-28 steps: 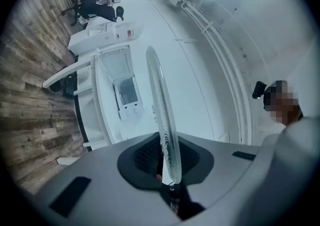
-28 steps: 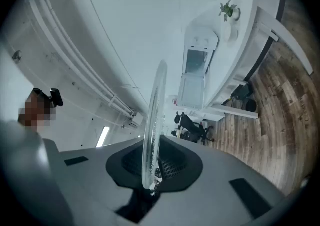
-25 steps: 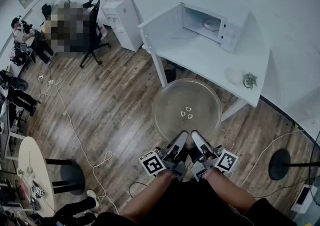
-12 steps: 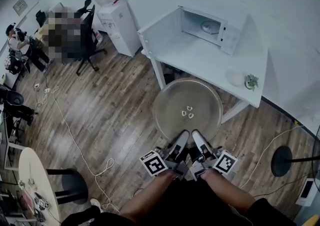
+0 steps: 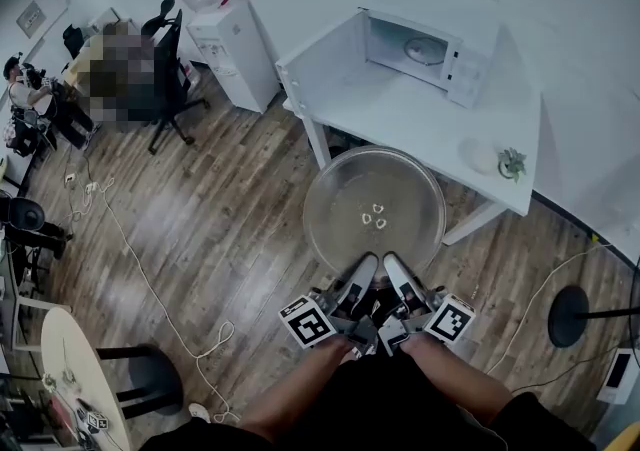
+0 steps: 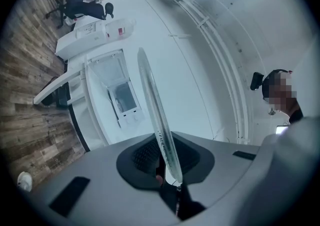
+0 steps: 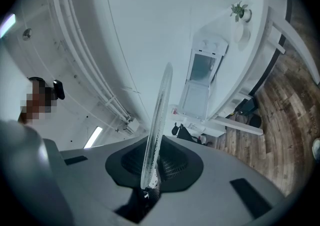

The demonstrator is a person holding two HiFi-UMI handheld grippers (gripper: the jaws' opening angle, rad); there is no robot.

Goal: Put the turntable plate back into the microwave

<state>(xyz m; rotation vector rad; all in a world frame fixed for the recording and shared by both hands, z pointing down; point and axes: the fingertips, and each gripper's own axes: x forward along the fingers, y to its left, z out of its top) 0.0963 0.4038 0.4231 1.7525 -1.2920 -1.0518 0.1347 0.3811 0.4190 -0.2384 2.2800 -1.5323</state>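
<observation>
Left gripper (image 5: 364, 267) and right gripper (image 5: 392, 265) side by side, nearly level, fingers pinched on near rim of turntable plate (image 5: 375, 201)

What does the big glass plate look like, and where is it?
The plate is round, clear glass with a thick rim and three little bumps at its middle. It is held about flat in the air, above the wood floor, near the white table with the open microwave. Only its near edge is touched: the left gripper and the right gripper each pinch the rim, side by side.
</observation>
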